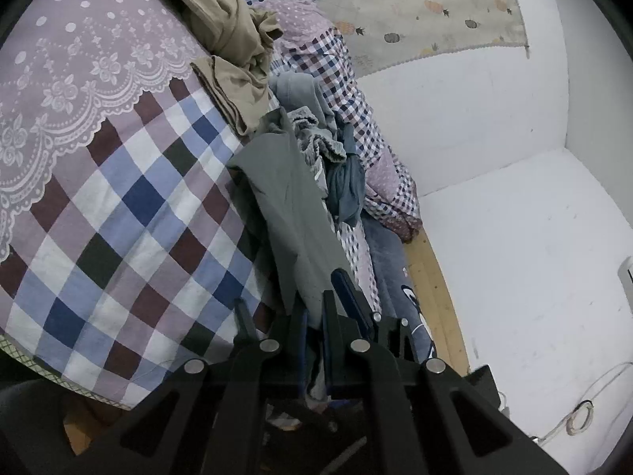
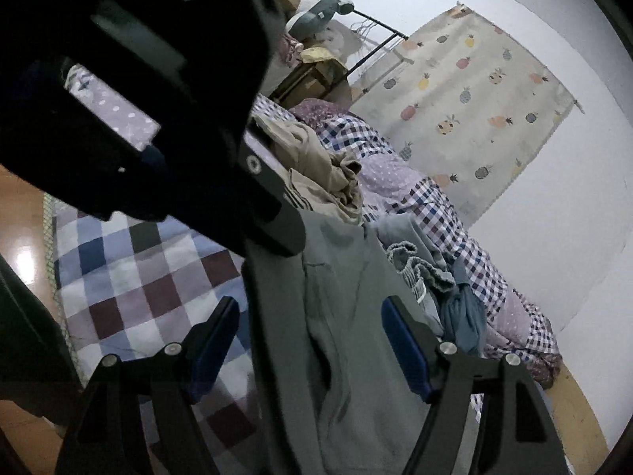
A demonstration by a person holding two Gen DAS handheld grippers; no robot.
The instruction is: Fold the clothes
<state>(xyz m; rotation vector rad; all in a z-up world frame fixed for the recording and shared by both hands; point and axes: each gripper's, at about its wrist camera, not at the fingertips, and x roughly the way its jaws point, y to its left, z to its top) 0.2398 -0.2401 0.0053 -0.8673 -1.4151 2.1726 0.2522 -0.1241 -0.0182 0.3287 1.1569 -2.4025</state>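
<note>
While the left gripper (image 1: 316, 308) pinches the grey-green garment (image 1: 285, 206) tight at the near edge of the checked bed cover (image 1: 130, 213), the right gripper (image 2: 312, 340) stands wide, the cloth loose between its blue pads (image 2: 403, 340).

Bed (image 1: 118, 206) w/ checked cover.
We see khaki garment (image 1: 229, 39) & grey-green garment (image 1: 285, 206) lying on it.
</note>
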